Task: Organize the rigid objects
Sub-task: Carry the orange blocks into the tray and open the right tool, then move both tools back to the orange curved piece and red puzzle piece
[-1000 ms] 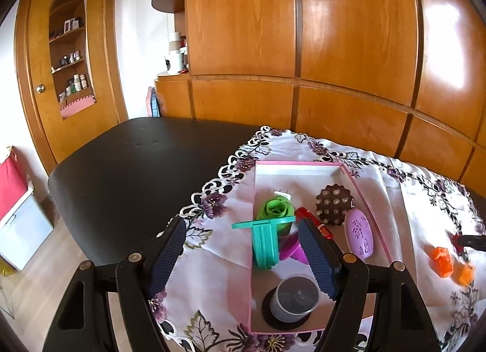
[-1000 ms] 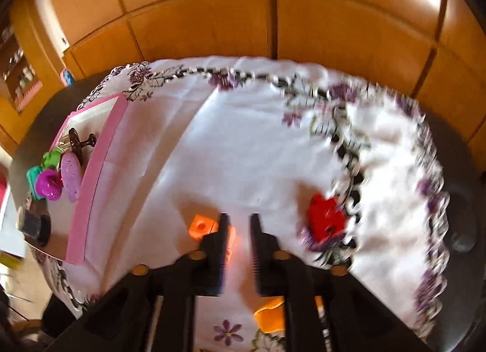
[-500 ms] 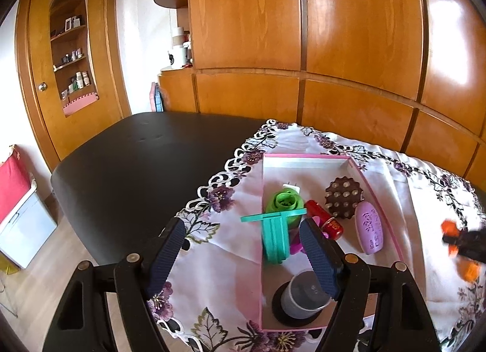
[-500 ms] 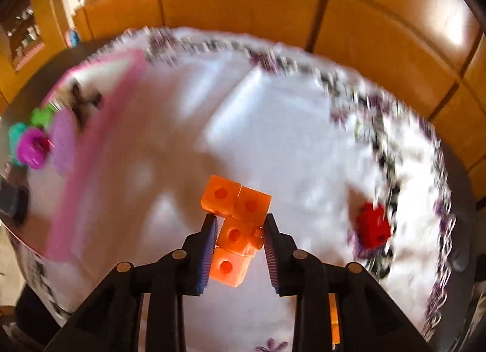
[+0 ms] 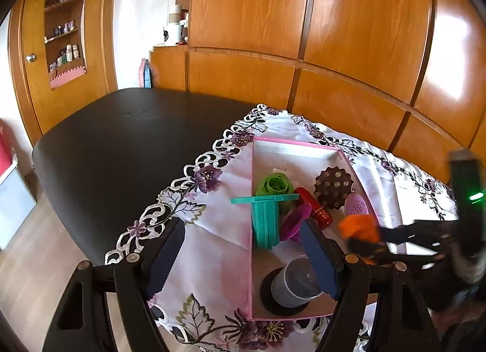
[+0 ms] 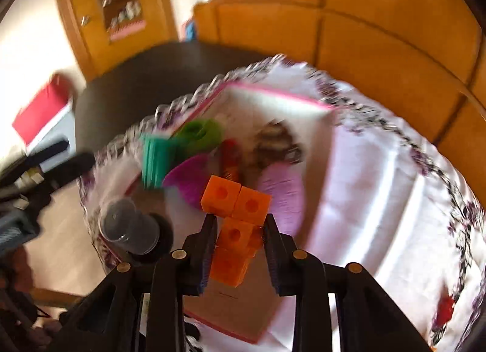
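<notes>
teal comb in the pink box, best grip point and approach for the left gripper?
Judgement: take the teal comb by its flat handle bar, the top of the T, which sticks out past the pink box's left wall. Come from above with the open left gripper, pads across the bar's thin width. The toothed body lies among the green cup and magenta piece, so it is more crowded.

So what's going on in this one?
A person is tidying small objects into a pink-rimmed tray on a flowered tablecloth. The right claw is shut on a cluster of orange cubes and holds it above the tray, not yet released. The left claw hangs open and empty over the tray's near left edge. The tray already holds a teal clip, a green roll, a red bottle, a brown studded ball and a clear cup.
</notes>
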`<state>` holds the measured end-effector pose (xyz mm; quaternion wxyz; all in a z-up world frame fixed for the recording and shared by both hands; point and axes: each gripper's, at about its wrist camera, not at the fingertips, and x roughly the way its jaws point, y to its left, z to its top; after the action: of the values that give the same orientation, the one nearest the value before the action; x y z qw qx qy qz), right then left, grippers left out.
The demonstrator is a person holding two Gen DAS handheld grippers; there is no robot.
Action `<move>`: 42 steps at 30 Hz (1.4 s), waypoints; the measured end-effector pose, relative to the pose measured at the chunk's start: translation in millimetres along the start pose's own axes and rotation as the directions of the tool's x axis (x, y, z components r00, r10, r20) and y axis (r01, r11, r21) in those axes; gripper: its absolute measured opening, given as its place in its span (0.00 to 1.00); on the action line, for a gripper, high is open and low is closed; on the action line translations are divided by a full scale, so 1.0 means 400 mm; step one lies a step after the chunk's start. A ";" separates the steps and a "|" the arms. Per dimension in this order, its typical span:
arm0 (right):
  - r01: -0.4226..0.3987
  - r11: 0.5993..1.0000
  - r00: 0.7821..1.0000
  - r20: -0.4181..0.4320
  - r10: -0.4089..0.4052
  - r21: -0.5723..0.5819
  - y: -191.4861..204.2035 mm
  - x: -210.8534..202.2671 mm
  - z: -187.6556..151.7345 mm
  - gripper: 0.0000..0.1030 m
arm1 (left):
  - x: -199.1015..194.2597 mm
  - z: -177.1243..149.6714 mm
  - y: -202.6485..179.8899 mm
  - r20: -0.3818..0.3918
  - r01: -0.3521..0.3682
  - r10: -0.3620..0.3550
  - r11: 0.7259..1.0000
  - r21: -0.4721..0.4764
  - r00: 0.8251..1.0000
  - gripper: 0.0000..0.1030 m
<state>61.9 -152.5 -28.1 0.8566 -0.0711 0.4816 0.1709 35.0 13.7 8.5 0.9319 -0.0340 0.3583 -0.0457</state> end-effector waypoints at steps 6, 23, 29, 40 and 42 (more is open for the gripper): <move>0.035 0.998 0.999 -0.029 -0.033 0.051 0.008 0.096 0.029 0.26 | 0.003 -0.005 -0.021 0.001 -0.010 0.010 0.999 0.048 1.000 0.80; 0.028 0.985 0.999 0.038 -0.035 0.170 -0.004 0.060 0.035 0.37 | -0.012 -0.009 -0.037 0.020 -0.021 0.019 0.998 0.064 1.000 0.81; 0.049 0.985 0.992 0.104 -0.067 0.168 -0.009 -0.006 0.019 0.39 | -0.031 -0.006 -0.051 0.047 -0.030 0.026 0.996 0.085 0.999 0.81; 0.130 0.969 0.966 0.192 -0.171 0.212 -0.101 -0.151 -0.030 0.39 | -0.062 -0.008 -0.105 0.080 -0.013 0.000 0.987 0.160 0.997 0.81; 0.152 0.960 0.960 0.197 -0.200 0.235 -0.138 -0.177 -0.045 0.39 | -0.067 -0.010 -0.121 0.084 -0.009 -0.006 0.984 0.180 0.996 0.81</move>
<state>33.6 -224.8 20.2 0.9189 -0.0007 0.3917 0.0466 9.5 -31.7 27.8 0.9454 0.0488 0.3131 -0.0760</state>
